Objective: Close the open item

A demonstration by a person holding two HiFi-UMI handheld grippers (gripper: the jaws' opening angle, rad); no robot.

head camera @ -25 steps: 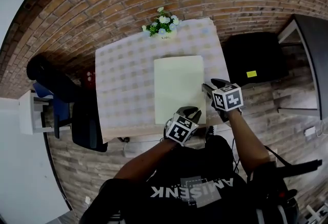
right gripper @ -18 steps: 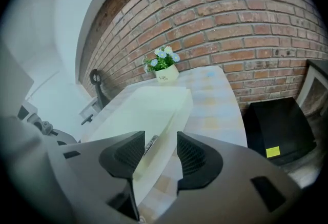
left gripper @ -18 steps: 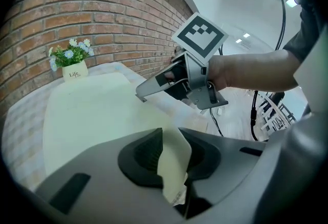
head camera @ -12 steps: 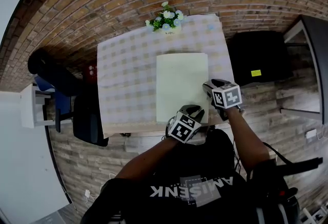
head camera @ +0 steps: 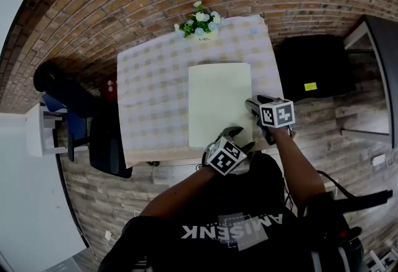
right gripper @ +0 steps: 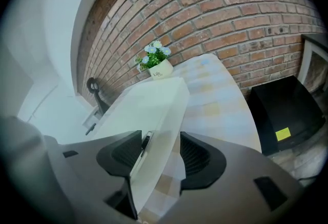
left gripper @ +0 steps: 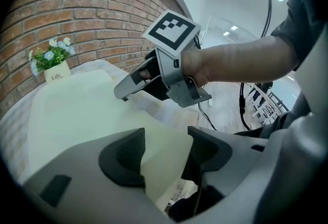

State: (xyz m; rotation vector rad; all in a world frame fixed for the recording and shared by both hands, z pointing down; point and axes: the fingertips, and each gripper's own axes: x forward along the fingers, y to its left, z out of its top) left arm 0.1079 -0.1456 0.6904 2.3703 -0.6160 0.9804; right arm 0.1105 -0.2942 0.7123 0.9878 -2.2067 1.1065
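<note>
A flat pale-green folder-like item [head camera: 219, 103] lies closed on the checked tablecloth [head camera: 149, 96]. My left gripper [head camera: 239, 136] is at its near edge. In the left gripper view the item's corner [left gripper: 164, 159] lies between the jaws of the left gripper [left gripper: 166, 151], which are opening and stand apart, with a gap on the right side. My right gripper [head camera: 252, 105] is at the item's right edge and also shows ahead in the left gripper view [left gripper: 154, 77]. The item's edge [right gripper: 148, 102] sits between the right gripper's [right gripper: 160, 154] opening jaws, with tablecloth showing past it.
A small pot of white flowers [head camera: 200, 25] stands at the table's far edge. A black box with a yellow label [head camera: 308, 68] sits on the floor to the right. A dark chair [head camera: 106, 146] stands at the table's left. A brick wall runs behind.
The left gripper's jaws have spread apart and it has drawn back a little toward me. The right gripper stays at the item's right edge. The item has not moved.
</note>
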